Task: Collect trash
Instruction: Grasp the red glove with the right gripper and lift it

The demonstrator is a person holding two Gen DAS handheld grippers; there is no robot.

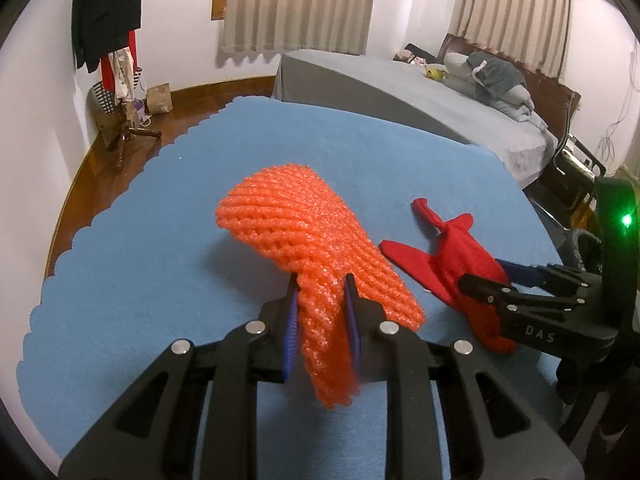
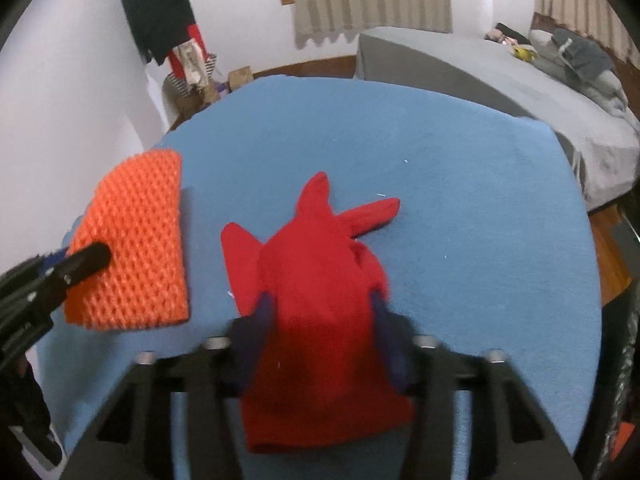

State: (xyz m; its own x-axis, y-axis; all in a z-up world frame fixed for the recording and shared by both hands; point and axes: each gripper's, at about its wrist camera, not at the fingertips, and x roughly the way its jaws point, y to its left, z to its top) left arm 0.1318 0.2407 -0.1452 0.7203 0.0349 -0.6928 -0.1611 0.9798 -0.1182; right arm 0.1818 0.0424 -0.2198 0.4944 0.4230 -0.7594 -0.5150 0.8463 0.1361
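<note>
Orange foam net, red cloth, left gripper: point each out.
orange foam net (image 1: 292, 216), left wrist view, on its raised mesh body.
red cloth (image 2: 320, 264), right wrist view, on its bunched middle.
left gripper (image 1: 322, 312), left wrist view, midway between fingertips, on the net.

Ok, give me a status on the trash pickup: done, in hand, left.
Done: nothing is visibly binned; no bin is in view. In hand: the left hand-held gripper is shut on the orange foam net, and the right hand-held gripper is shut on the red cloth. Both pieces sit over the blue mat. Left: carry both off and drop them; no other trash shows on the mat.
</note>
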